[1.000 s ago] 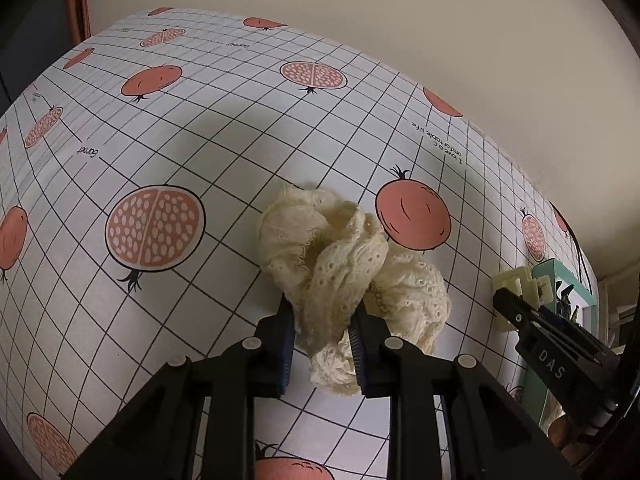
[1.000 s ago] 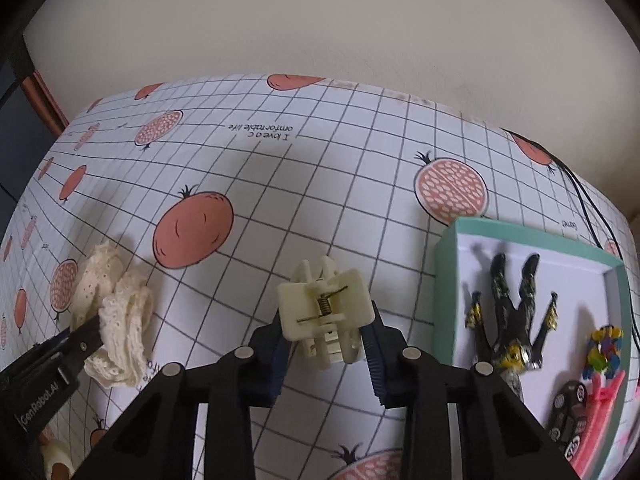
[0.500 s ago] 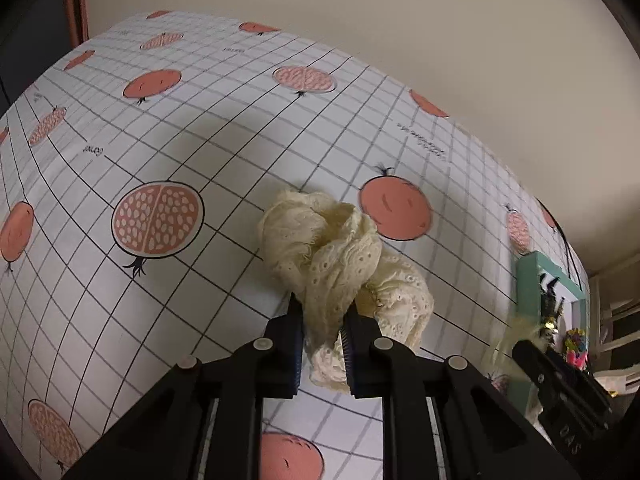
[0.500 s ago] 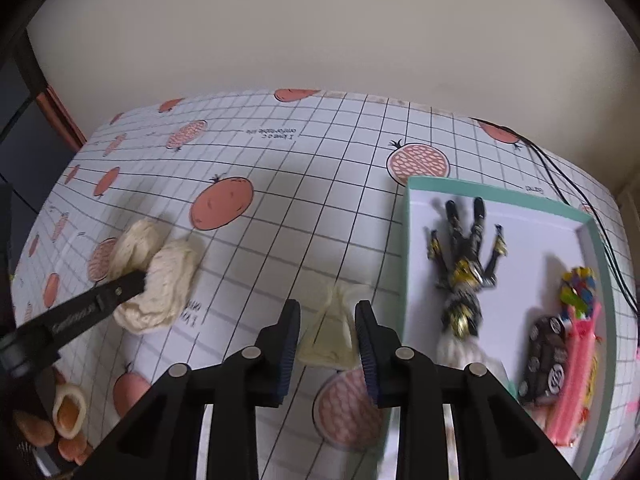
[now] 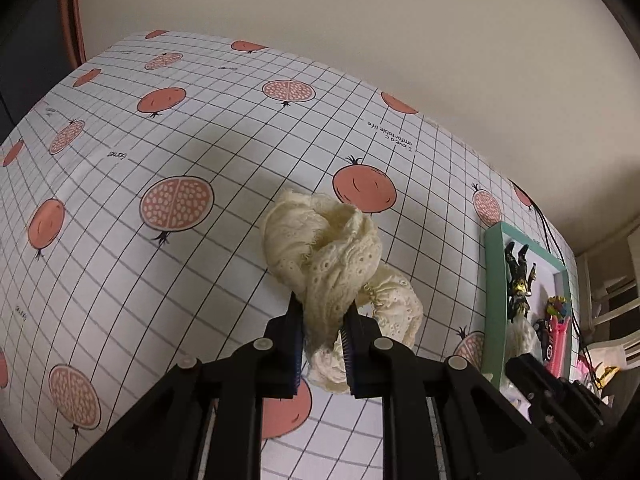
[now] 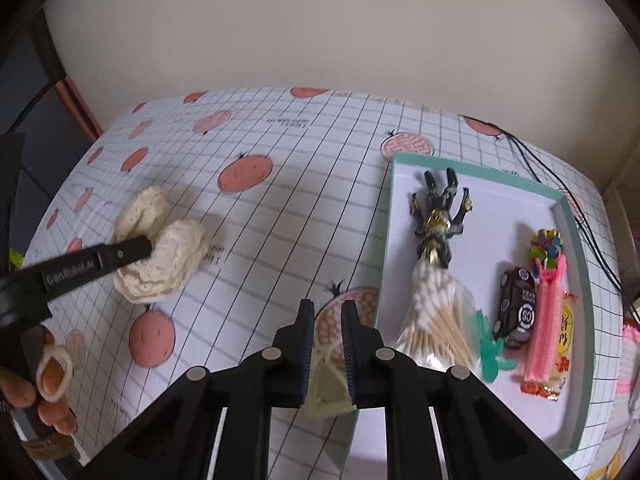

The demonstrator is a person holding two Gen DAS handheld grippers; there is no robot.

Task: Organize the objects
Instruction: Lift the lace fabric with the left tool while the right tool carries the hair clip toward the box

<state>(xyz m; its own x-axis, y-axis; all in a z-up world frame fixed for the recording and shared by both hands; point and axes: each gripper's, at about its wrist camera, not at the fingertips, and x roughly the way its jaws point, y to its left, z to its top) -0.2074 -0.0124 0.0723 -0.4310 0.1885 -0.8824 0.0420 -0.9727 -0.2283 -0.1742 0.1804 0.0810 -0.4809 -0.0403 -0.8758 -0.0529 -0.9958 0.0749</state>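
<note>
My left gripper (image 5: 321, 308) is shut on a cream lace scrunchie (image 5: 328, 256), held over the pomegranate-print tablecloth (image 5: 160, 288). From the right wrist view the same scrunchie (image 6: 160, 248) shows at left, pinched by the left gripper (image 6: 144, 248). My right gripper (image 6: 328, 308) is shut on a cream hair claw clip (image 6: 326, 384), which sits deep between the fingers, lifted just left of the teal tray (image 6: 580, 240).
The tray holds a dark action figure (image 6: 438, 216), a bag of cotton swabs (image 6: 436, 316), a black toy car (image 6: 516, 304), a pink strip (image 6: 548, 320) and a snack packet. Black cables (image 6: 592, 232) run past the tray's far right. A hand (image 6: 44, 380) shows at lower left.
The right gripper lifted the claw clip and moved right toward the tray; the clip slid deeper between its fingers. The left gripper tightened on the scrunchie and raised it.
</note>
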